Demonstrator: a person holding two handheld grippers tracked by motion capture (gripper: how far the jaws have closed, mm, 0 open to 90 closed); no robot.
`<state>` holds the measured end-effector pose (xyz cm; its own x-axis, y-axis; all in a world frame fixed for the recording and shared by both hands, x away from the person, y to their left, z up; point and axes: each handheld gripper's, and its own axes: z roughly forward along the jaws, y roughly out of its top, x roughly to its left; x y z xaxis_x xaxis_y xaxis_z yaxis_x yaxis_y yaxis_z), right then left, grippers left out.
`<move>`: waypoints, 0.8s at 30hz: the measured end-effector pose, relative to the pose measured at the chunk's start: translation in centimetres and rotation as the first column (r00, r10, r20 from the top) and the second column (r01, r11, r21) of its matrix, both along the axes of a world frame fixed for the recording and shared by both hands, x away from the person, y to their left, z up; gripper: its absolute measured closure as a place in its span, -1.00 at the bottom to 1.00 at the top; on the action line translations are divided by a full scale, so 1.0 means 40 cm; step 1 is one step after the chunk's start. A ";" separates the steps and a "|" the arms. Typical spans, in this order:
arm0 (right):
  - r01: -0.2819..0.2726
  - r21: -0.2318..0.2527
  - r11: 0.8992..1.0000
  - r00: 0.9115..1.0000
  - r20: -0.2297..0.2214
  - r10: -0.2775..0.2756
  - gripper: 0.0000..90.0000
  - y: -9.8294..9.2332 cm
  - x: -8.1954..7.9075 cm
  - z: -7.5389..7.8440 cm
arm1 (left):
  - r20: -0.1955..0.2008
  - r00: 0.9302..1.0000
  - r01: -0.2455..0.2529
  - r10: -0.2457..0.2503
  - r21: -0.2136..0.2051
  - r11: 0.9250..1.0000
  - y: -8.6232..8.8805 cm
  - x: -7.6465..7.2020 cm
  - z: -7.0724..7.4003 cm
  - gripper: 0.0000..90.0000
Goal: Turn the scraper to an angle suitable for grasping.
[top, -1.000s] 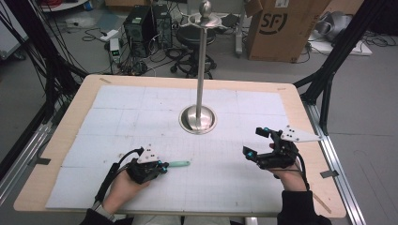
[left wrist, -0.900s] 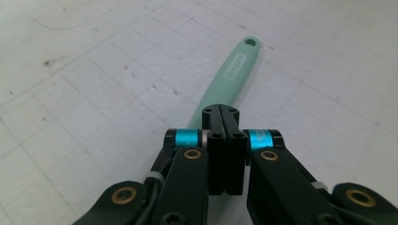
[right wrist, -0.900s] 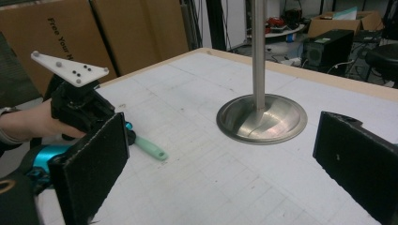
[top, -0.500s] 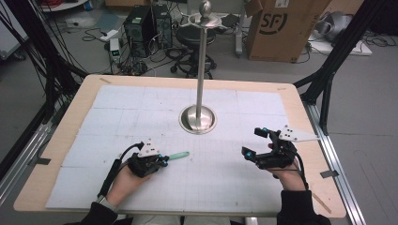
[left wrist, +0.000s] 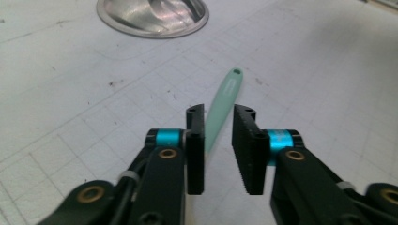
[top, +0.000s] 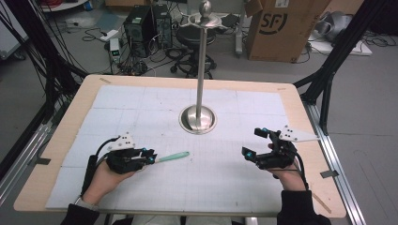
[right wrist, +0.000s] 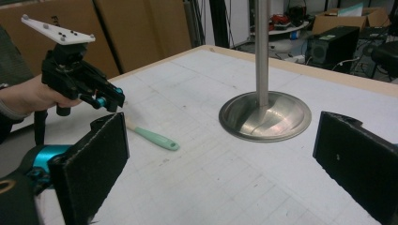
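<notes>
Counter: a light wooden board with rounded corners is seen, covered by a white mat ruled with a faint grid and marked with small dark specks.
Stand: a polished metal pole is carried on a round, dished, mirror-bright base at the centre of the mat; a small disc and a ball are fitted at the top.
Green tool: a slim, pale mint, smooth handle with a rounded end and a small hole is laid flat on the mat, near the person's left side, well apart from the stand base.
Left tongs: black jaws with ribbed pads and cyan bands are held low over the mat; they are parted narrowly, with the near end of the green tool lying between them. Contact with the pads cannot be told.
Right tongs: released; the flat, rough black pads are spread wide and nothing is held.
Surroundings: a cardboard box, a stool, computer cases and loose cables are seen on the floor beyond the counter.
</notes>
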<state>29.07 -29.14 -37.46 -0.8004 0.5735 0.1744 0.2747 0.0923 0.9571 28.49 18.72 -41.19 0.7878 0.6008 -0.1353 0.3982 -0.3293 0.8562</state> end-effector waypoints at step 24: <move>0.044 0.039 0.998 0.999 -0.023 -0.043 -0.94 -0.036 0.009 -0.010 | -0.029 0.945 0.326 -0.325 0.112 0.939 0.001 0.088 0.082 -0.48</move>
